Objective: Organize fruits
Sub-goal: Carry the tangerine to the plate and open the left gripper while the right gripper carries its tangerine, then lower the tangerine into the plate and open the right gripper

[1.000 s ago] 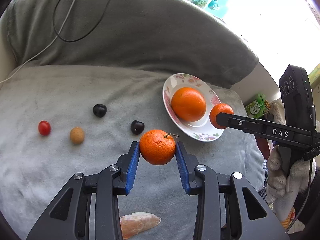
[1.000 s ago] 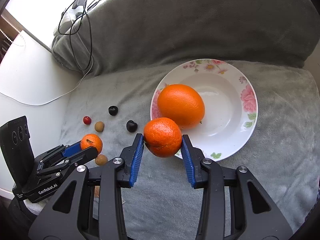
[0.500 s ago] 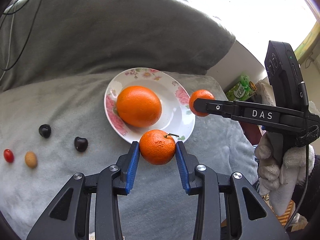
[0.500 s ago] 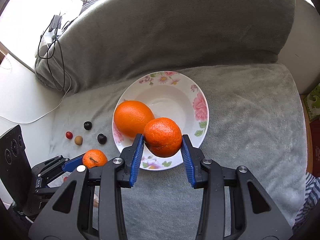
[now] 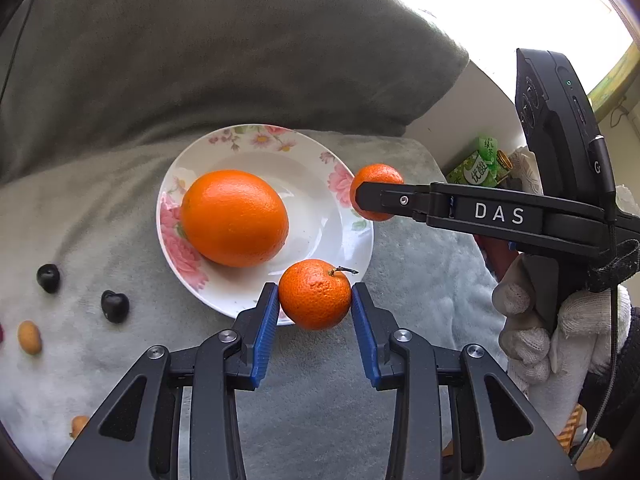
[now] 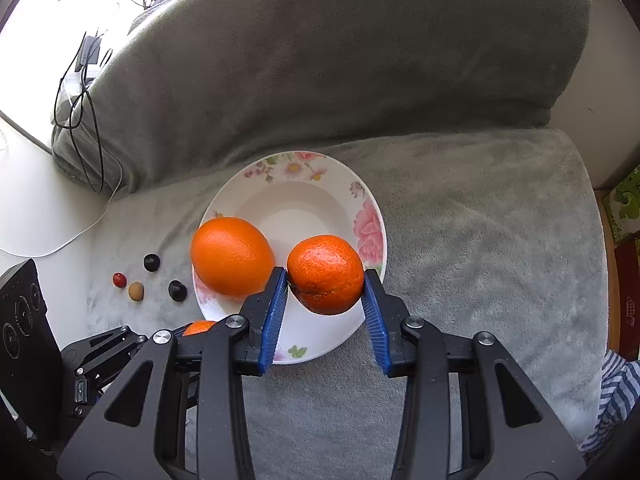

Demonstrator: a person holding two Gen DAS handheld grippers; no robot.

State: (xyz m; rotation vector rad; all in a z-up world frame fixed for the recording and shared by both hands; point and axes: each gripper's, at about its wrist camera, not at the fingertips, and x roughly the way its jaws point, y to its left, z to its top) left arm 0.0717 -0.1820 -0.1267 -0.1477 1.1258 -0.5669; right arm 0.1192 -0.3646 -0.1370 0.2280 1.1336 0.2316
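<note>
Grey plush blanket [image 6: 480, 220] covers a sofa seat, with a floral plate [image 6: 372, 224] resting on it. On the plate's 9 o'clock side lies a large orange [image 6: 232, 256]. The left gripper [image 5: 315, 308] pinches a stemmed mandarin [image 5: 314, 294] at the plate's 6 o'clock rim. The right gripper [image 6: 325, 292] clamps a second mandarin [image 6: 325, 274] above the plate's 4 o'clock side. Dark cherries [image 5: 115, 306] lie at 9 o'clock beyond the plate.
</note>
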